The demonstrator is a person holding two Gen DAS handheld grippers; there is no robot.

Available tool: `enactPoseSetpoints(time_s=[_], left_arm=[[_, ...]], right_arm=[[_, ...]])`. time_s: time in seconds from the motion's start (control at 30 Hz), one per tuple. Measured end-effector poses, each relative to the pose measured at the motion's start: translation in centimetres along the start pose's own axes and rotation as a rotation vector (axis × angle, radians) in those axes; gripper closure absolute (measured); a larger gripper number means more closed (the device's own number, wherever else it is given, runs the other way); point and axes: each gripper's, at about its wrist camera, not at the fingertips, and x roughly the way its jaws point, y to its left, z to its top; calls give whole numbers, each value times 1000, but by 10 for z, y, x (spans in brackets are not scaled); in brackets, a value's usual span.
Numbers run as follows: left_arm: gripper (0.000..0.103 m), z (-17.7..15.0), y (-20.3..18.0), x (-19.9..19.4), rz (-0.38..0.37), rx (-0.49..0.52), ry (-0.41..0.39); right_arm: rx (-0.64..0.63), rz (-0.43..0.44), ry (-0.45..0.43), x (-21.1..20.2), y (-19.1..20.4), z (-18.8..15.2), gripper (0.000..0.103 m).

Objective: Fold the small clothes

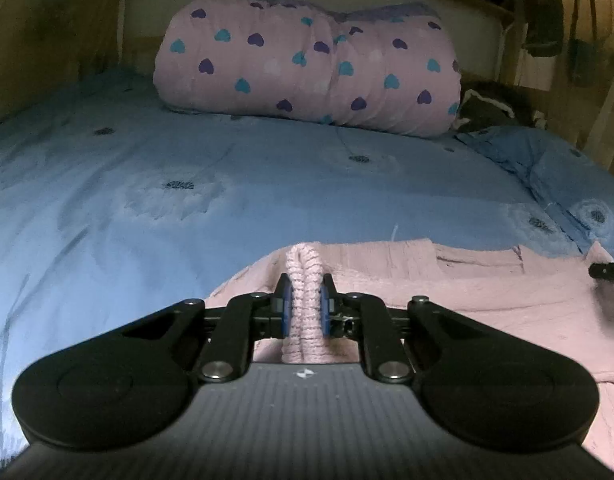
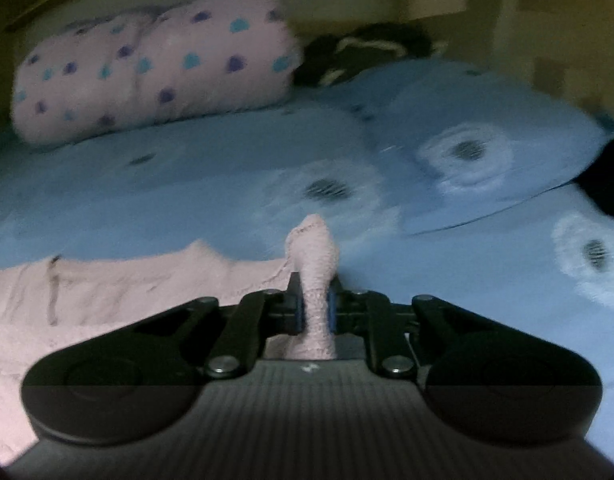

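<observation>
Beyond the pink garment (image 1: 487, 292) lies a heart-print bolster (image 1: 307, 68) on blue bedding (image 1: 147, 208).

Left tongs (image 1: 305, 298): matte black linkage arms, two broad rounded black lobes at the base, silver pivot screws at each joint. Finger pads (image 1: 285, 308) are blue. The housing below is grey with fine lengthwise ribbing and carries a small white mark at its centre.

Right tongs (image 2: 315, 300): same black arms, silver screws, blue pads and ribbed grey housing; the blurred view suggests an identical white mark.
</observation>
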Motion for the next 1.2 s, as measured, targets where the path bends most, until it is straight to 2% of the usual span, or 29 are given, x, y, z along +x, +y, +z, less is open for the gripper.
enactPoseSetpoints(time_s=[0.1,0.2,0.33,0.43,0.5,0.6,0.67,0.77,0.8,1.0,1.2], left_arm=[[87,-3,-5,21,-8,38,31],[85,-13,-9,43,42,80,76],[83,-13,-6,47,47,65,82],[71,-11,-5,44,55,58,86],[51,-9,-6,40,55,62,88],[32,-6,-5,32,34,62,92],[31,-5,-6,24,25,67,91],[26,-3,-7,12,25,88,99],[25,-2,-8,8,21,95,100],[20,9,-1,-28,27,119,74],[20,18,22,-66,62,175,86]], right_arm=[[13,-17,28,11,-6,-4,88],[16,-28,59,21,-7,-8,88],[25,-24,88,26,-9,-8,85],[25,-36,97,24,-9,-9,76],[31,-50,100,23,-9,-7,67],[67,-39,99,19,-12,-4,67],[103,-32,95,14,-14,0,65],[123,-18,71,0,-14,4,45],[121,-10,59,-7,-13,4,43],[78,42,32,-48,-7,4,42],[68,144,65,-81,8,-6,42]])
